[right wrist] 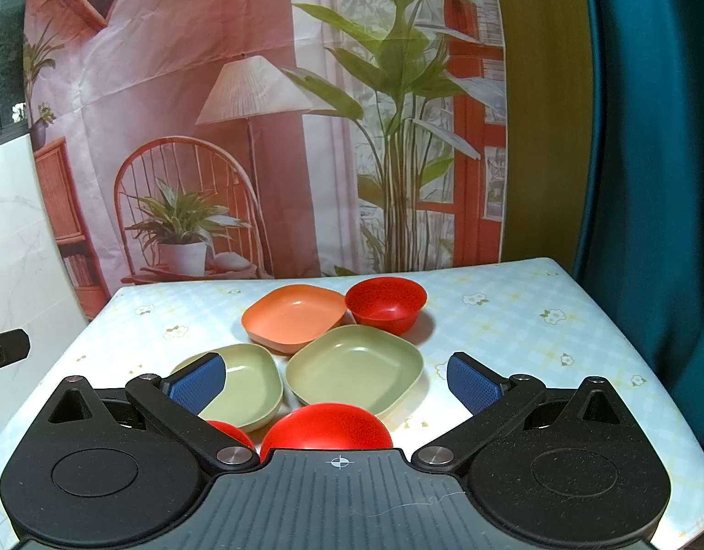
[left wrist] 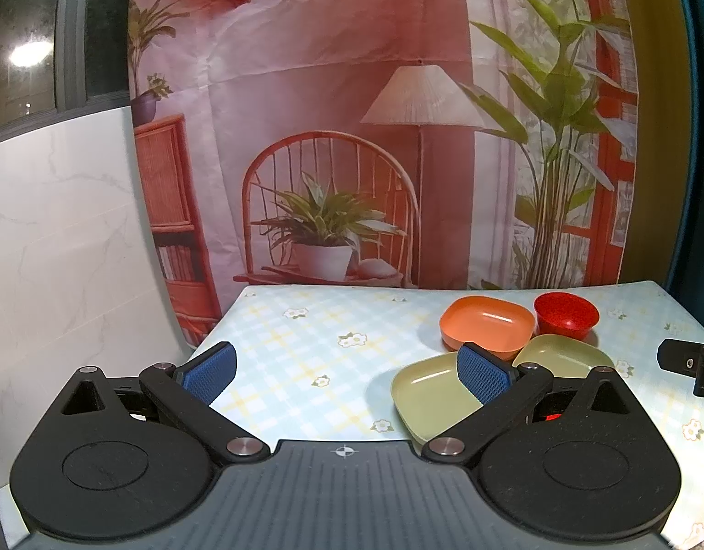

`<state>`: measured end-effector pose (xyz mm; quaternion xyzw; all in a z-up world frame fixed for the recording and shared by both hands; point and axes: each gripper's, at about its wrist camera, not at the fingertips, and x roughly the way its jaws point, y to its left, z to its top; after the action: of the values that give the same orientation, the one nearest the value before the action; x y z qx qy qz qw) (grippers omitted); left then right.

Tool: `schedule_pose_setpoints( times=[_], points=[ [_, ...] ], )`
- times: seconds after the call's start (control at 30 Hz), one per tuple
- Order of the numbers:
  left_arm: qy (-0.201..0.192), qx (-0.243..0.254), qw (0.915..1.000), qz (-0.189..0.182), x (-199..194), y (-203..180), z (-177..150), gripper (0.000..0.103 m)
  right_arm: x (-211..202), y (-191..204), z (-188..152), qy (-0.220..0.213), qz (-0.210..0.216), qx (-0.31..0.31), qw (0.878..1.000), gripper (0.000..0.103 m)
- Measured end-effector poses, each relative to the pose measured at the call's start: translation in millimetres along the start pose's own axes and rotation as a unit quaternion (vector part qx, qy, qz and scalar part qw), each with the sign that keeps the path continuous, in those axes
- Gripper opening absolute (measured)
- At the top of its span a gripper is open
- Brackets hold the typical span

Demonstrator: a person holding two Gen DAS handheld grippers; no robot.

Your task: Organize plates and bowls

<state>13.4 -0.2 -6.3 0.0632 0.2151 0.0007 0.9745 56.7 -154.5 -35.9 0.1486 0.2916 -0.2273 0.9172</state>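
Note:
An orange square dish (right wrist: 293,316) and an upright red bowl (right wrist: 385,303) sit at the back of the table. Two pale green square dishes (right wrist: 355,366) (right wrist: 246,385) lie in front of them. Closest to me, two red bowls (right wrist: 327,426) (right wrist: 228,431) rest upside down, partly hidden by the gripper body. My right gripper (right wrist: 336,380) hangs open above them, holding nothing. My left gripper (left wrist: 347,373) is open over the table's left part; its right pad overlaps a green dish (left wrist: 427,392). The orange dish (left wrist: 487,327), red bowl (left wrist: 565,314) and other green dish (left wrist: 563,355) lie beyond.
The table (right wrist: 512,321) has a pale checked cloth with flowers. A printed backdrop (right wrist: 260,114) hangs behind it, a white marble panel (left wrist: 54,252) on the left, a teal curtain (right wrist: 650,183) on the right. The other gripper's black tip (left wrist: 691,366) shows at the right edge.

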Motion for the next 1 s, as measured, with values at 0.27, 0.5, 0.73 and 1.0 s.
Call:
schedule_pose_setpoints(
  times=[0.27,0.5,0.73,1.0],
  points=[
    [0.014,-0.004,0.9998,-0.012,6,2,-3,0.103,3,-14,-1,-0.019,0.023,0.032,0.999,0.103],
    [0.034,0.008,0.9992,-0.017,20,-3,-5,0.103,5,-25,-1,-0.07,0.035,0.023,0.997,0.103],
    [0.048,0.024,0.9984,-0.018,40,-8,-9,0.103,34,-29,5,-0.034,0.047,-0.004,0.998,0.103],
    [0.068,0.023,0.997,-0.029,67,-10,-26,0.103,61,-10,-18,-0.008,0.058,-0.039,0.998,0.103]
  ],
)
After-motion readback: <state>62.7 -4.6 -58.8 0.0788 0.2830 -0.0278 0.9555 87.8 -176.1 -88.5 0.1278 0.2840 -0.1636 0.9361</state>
